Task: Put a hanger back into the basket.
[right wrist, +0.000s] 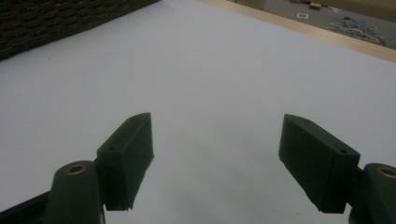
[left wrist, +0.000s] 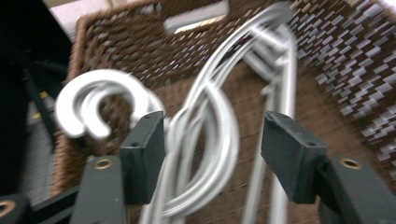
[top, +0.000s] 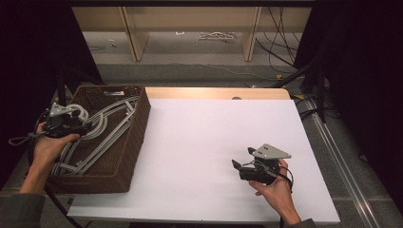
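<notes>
Black jaws of the left gripper (left wrist: 212, 154) stand spread at the bottom of its own view, pinching nothing, with grey hangers (left wrist: 210, 140) lying beneath them in the basket (left wrist: 345, 60). From above, the hangers' long axes run from lower left to upper right in the basket, at the frame's left. At lower right, the right gripper (top: 243, 159) has its jaws spread over bare bench (top: 199, 142).

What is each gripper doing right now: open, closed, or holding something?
Left gripper: open over the grey hangers in the wicker basket, gripping none.
Right gripper: open, empty, over the white table.
</notes>
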`<state>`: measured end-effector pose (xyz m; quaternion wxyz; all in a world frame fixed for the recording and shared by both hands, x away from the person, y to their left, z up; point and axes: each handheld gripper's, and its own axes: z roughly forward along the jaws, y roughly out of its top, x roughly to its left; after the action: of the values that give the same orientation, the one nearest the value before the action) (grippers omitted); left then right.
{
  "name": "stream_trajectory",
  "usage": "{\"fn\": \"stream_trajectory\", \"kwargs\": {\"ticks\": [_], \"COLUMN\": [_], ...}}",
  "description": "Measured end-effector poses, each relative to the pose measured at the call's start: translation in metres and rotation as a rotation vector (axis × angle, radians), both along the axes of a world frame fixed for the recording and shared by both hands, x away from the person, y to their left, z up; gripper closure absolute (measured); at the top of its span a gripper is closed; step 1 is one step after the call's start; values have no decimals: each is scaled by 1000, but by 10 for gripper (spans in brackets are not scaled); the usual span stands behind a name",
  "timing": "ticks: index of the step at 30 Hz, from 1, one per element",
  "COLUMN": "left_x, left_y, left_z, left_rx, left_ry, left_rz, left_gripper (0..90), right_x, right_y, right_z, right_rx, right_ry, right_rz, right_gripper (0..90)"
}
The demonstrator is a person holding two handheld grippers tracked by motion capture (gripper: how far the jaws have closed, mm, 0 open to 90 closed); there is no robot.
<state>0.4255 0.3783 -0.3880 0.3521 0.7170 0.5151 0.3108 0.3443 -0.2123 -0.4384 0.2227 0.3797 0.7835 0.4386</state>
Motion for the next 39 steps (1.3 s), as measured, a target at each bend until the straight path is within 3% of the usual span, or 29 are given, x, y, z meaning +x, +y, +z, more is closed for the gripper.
{"fn": "stream_trajectory", "kwargs": {"ticks": [4,13,19,26,34,39], "left_x": [-11,-34,-51,-66,-81,-87], "left_y": [-10,-41,-64,-87,-113,-122], "left_z": [9,23,26,29,24,21], "left_rx": [-104,-191,-179,-224,-202,-184], "left_ry": [-59,-145,-180,-208,-224,-219], "left_rz": [-28,-96,-141,-199,-274,-294], "left_gripper": [320,246,236,226,226,228], "right_x": [0,0,0,-1,-1,-1], "right_y": [0,1,1,2,3,3], "right_z": [-1,-1,-1,0,0,1], "right_rx": [-7,-2,-1,1,1,2], "right_ry": [-5,-7,-3,-1,-6,-10], "right_rz": [5,2,5,2,6,8], "right_gripper": [271,272,271,271,272,271]}}
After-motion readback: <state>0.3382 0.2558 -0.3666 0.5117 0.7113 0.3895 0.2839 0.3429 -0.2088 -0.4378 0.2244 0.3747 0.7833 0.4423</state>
